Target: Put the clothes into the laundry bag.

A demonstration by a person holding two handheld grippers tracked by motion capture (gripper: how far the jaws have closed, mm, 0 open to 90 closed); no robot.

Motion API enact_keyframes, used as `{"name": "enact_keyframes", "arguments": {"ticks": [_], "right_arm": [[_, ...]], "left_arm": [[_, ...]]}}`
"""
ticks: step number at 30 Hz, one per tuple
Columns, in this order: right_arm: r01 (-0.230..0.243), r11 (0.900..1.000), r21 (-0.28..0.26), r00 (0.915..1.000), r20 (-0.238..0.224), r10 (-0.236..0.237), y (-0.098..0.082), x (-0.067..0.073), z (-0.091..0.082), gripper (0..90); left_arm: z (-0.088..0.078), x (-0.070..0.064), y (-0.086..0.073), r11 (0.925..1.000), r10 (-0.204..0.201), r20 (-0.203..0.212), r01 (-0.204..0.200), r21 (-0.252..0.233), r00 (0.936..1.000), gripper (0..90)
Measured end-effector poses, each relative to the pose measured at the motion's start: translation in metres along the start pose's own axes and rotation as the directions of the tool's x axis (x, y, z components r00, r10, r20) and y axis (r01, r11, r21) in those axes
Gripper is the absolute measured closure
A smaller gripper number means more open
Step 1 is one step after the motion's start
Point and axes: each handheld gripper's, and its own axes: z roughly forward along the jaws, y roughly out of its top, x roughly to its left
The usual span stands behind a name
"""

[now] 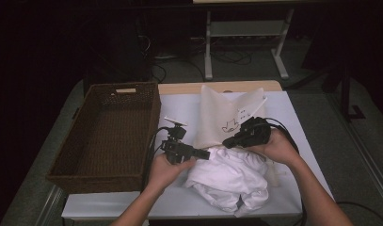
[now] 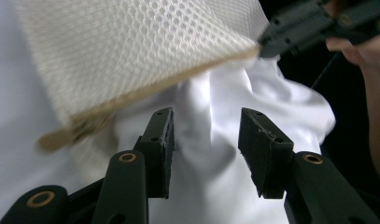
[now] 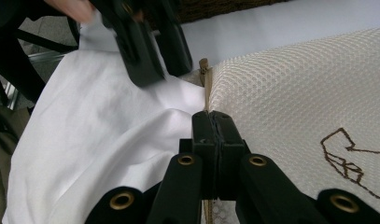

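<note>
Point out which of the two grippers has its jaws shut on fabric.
The right gripper: jaws shut on the beige mesh bag edge. The left gripper hangs open over the white cloth.

Basket (image 1: pixel 107 134) at the left of the desk (image 1: pixel 299 141), reaching from near edge to far edge. Right of it, mesh bag (image 1: pixel 222 115) flat toward the far side, its near edge over a crumpled garment (image 1: pixel 229 176) heaped at the near side. Left gripper (image 1: pixel 205 154) at the garment's left, just beside the basket, fingers (image 2: pixel 162 140) either side of a cloth fold. Right gripper (image 1: pixel 227 142) opposite, at the bag's near edge.
</note>
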Motion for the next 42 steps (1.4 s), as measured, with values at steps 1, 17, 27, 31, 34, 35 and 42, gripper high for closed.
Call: {"name": "enact_keyframes", "arguments": {"ticks": [1,17,27,31,34,35,42], "right_arm": [[0.001,1.000,0.000,1.0000,0.002,-0.001,0.000,0.000,0.000,88.7],[0.015,0.999,0.032,0.9998,0.008,-0.016,0.003,-0.001,0.010,88.6],[0.027,1.000,0.015,0.9996,-0.010,-0.027,0.004,0.004,0.003,88.6],[0.022,1.000,0.018,0.9997,-0.011,-0.022,0.003,0.003,0.003,88.7],[0.022,0.999,0.024,0.9997,-0.011,-0.022,0.001,0.003,0.002,88.6],[0.022,0.999,0.027,0.9997,-0.011,-0.021,0.000,0.002,0.001,88.7],[0.017,1.000,0.024,0.9998,0.004,-0.017,-0.001,0.001,-0.002,88.6]], "left_arm": [[-0.005,-0.001,-0.002,0.9999,0.015,-0.008,-0.015,0.002,0.9999,52.4],[0.044,0.014,-0.016,0.9965,-0.053,0.098,0.046,0.069,0.9938,84.9],[0.051,0.008,-0.001,0.9960,-0.059,0.100,0.065,-0.061,0.9932,86.2],[0.053,0.016,0.002,0.9932,-0.090,0.086,0.096,-0.066,0.9922,85.2],[0.049,0.015,0.002,0.9938,-0.093,0.083,0.098,-0.053,0.9922,82.3],[0.045,0.014,0.001,0.9940,-0.098,0.085,0.102,-0.041,0.9916,78.8],[0.011,0.008,-0.003,0.9967,-0.079,0.061,0.080,-0.016,0.9950,53.9]]}}
